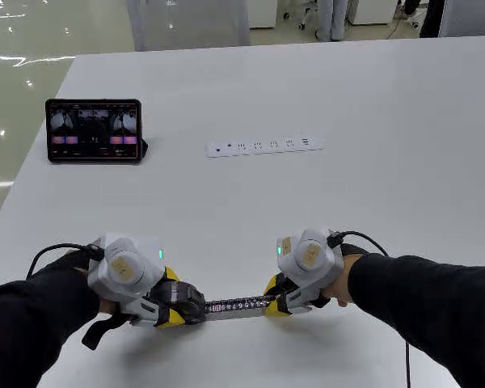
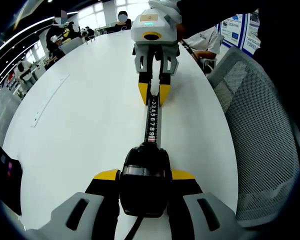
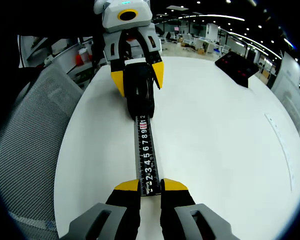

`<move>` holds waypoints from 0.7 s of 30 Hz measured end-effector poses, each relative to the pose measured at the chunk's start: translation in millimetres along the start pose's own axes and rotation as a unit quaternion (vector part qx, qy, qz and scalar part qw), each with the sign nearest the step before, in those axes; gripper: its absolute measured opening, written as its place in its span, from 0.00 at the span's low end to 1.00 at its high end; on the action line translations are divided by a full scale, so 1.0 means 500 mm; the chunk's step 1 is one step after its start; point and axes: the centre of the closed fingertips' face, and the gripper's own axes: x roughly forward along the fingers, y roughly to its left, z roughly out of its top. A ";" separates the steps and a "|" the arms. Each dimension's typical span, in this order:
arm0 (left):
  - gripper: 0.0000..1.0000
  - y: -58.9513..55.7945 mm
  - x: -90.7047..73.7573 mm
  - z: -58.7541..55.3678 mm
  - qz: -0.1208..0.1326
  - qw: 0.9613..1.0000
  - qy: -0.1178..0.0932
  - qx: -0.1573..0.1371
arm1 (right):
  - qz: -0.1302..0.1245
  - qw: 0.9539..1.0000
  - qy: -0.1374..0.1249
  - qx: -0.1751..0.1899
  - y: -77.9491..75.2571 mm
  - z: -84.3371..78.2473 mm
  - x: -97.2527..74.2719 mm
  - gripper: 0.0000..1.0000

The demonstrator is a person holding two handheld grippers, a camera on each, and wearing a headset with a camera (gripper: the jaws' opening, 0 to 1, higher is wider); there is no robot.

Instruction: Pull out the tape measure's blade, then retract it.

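the white surface point(image 1: 347, 121) carries the work near its front edge, close to the person. the left gripper point(image 1: 178, 297) has its yellow-tipped jaws clenched around the black tape measure point(image 1: 190, 301), one jaw on each side of the case, which rests low on the surface. from the case the blade point(image 1: 238, 305) runs out in a short straight line across to the right gripper point(image 1: 273, 299), lying flat just over the surface with its printed numerals facing up. the right gripper's jaws are closed on the free end of the blade, pinching it between the two yellow tips; in the right gripper view the numerals start right at those tips and climb toward the case. the two grippers face each other, a short stretch of blade between them. farther back on the surface a dark tablet point(image 1: 94, 130) stands propped at the left, and a white power strip point(image 1: 263, 145) lies flat near the middle, both well apart from the grippers. a grey mesh chair point(image 2: 260, 125) stands beside the surface.
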 end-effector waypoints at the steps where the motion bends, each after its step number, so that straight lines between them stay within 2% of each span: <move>1: 0.31 0.000 0.000 0.000 0.000 1.000 0.000 0.000 | 0.000 1.000 0.000 0.001 0.000 -0.001 0.000 0.11; 21: 0.31 0.001 0.001 0.001 -0.001 1.000 -0.002 -0.001 | -0.001 1.000 0.002 0.002 -0.002 -0.011 -0.007 0.10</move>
